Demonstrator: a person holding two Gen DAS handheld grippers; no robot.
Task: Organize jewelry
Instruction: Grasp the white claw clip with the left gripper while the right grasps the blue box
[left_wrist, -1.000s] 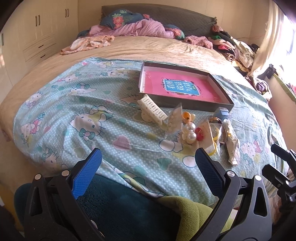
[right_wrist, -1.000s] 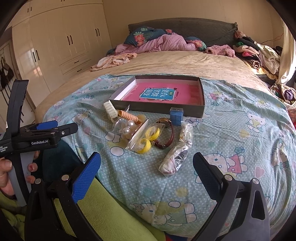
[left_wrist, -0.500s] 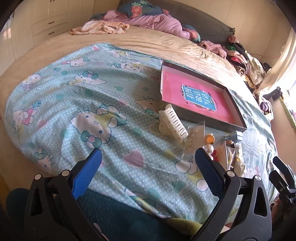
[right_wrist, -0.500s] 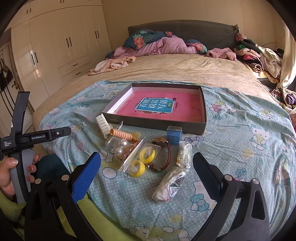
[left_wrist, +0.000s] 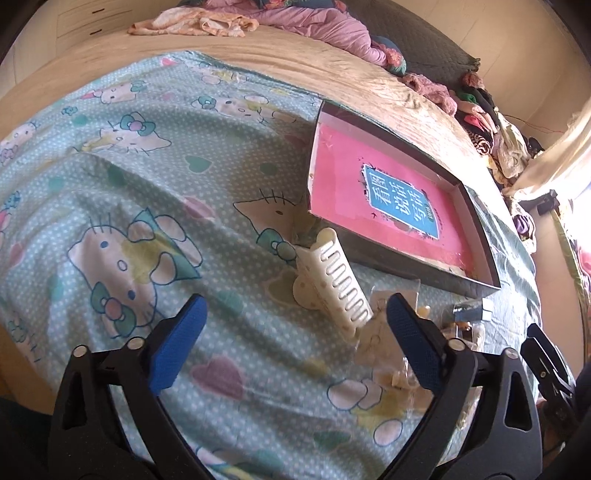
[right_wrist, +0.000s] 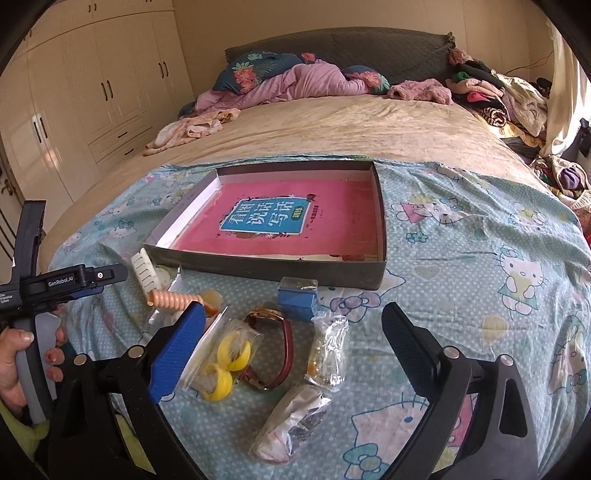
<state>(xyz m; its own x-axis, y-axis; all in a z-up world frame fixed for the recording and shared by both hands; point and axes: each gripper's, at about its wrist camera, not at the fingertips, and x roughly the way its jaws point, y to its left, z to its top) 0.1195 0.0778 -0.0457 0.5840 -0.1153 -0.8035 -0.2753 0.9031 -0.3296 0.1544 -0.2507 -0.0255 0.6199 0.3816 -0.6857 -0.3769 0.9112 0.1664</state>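
A dark shallow box (right_wrist: 380, 229) lined with a pink book (right_wrist: 280, 221) lies on the bed; it also shows in the left wrist view (left_wrist: 476, 229). In front of it lie a cream hair claw clip (left_wrist: 332, 284), a spiral hair tie (right_wrist: 173, 300), a bag with yellow rings (right_wrist: 225, 362), a red-strap watch (right_wrist: 277, 350), a small blue box (right_wrist: 299, 297) and clear bags of jewelry (right_wrist: 328, 354). My left gripper (left_wrist: 295, 343) is open, low over the blanket just before the claw clip. My right gripper (right_wrist: 291, 350) is open above the watch and bags.
The Hello Kitty blanket (right_wrist: 480, 258) covers the near half of the bed. Pillows and a pink quilt (right_wrist: 306, 81) lie at the headboard, with clothes piled at the right (right_wrist: 498, 99). White wardrobes (right_wrist: 92, 85) stand at the left.
My left gripper has moved forward and down toward the claw clip, tilting. My right gripper has come closer over the jewelry pile. Both stay open.
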